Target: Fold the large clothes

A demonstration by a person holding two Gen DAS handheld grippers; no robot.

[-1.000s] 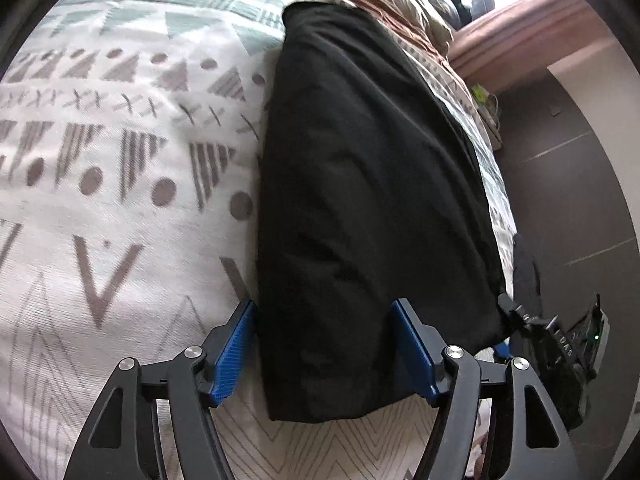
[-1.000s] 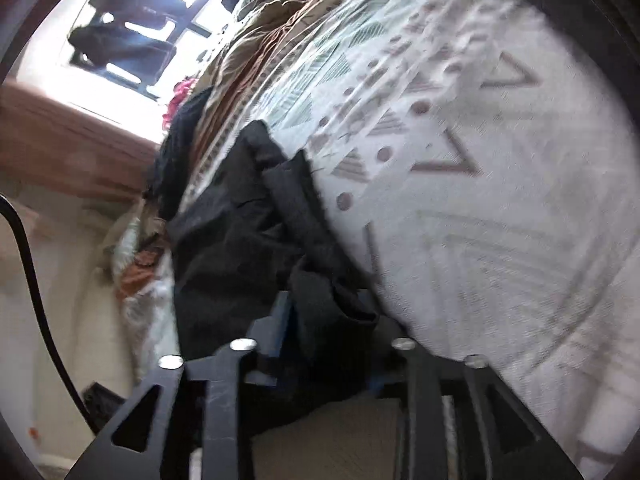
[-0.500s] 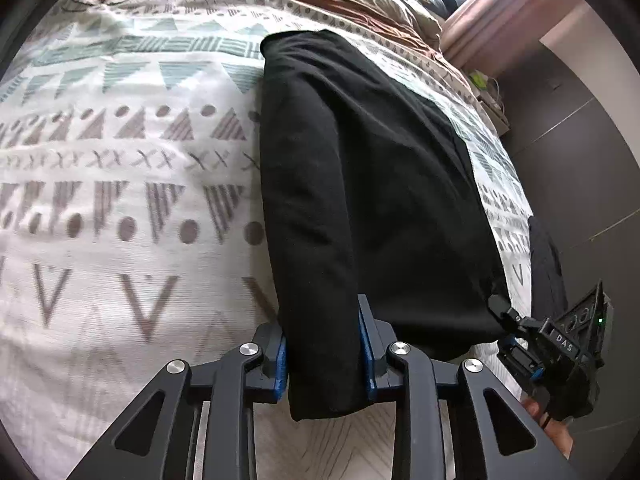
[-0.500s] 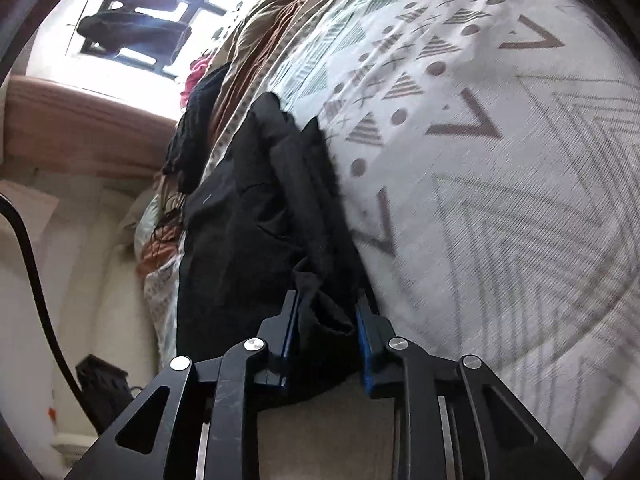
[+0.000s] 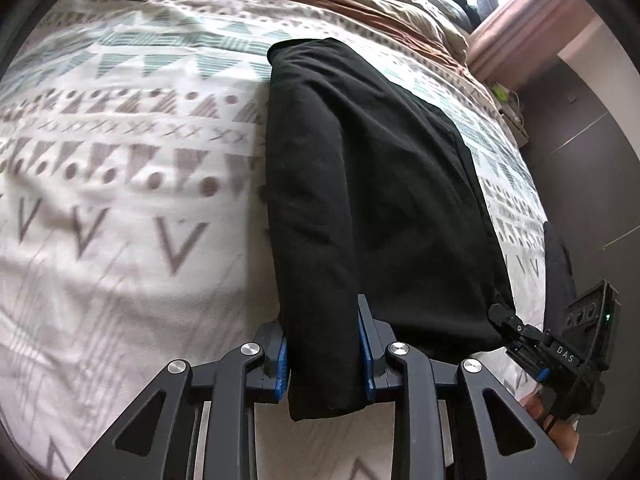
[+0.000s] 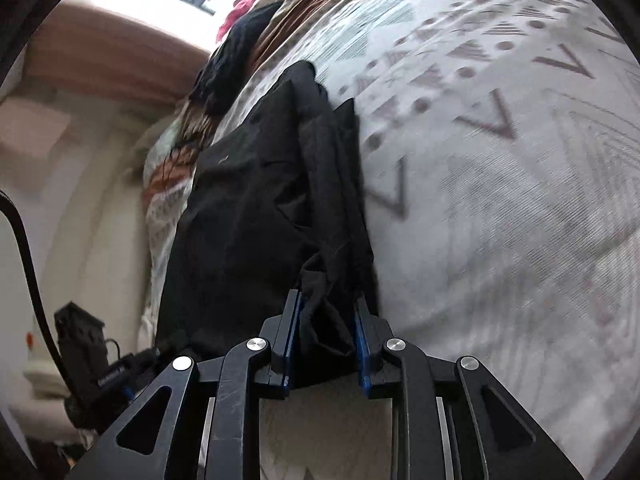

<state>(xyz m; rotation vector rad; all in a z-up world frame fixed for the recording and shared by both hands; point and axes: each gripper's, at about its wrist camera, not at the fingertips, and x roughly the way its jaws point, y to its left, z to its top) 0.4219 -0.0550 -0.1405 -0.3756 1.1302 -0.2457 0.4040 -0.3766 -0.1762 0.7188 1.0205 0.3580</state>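
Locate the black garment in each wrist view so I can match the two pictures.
Left wrist: black garment runs centre frame, near edge pinched in the left gripper.
Right wrist: black garment lies left of centre, bunched corner in the right gripper.
Shared landmark: patterned bedspread.

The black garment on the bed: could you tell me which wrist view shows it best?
The left wrist view: the black garment appears sharp, almost whole, with both near corners gripped. The right wrist view shows it blurred, bunched and foreshortened.

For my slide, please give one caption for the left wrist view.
Left gripper shut on the near end of a black garment lying on a patterned bedspread.
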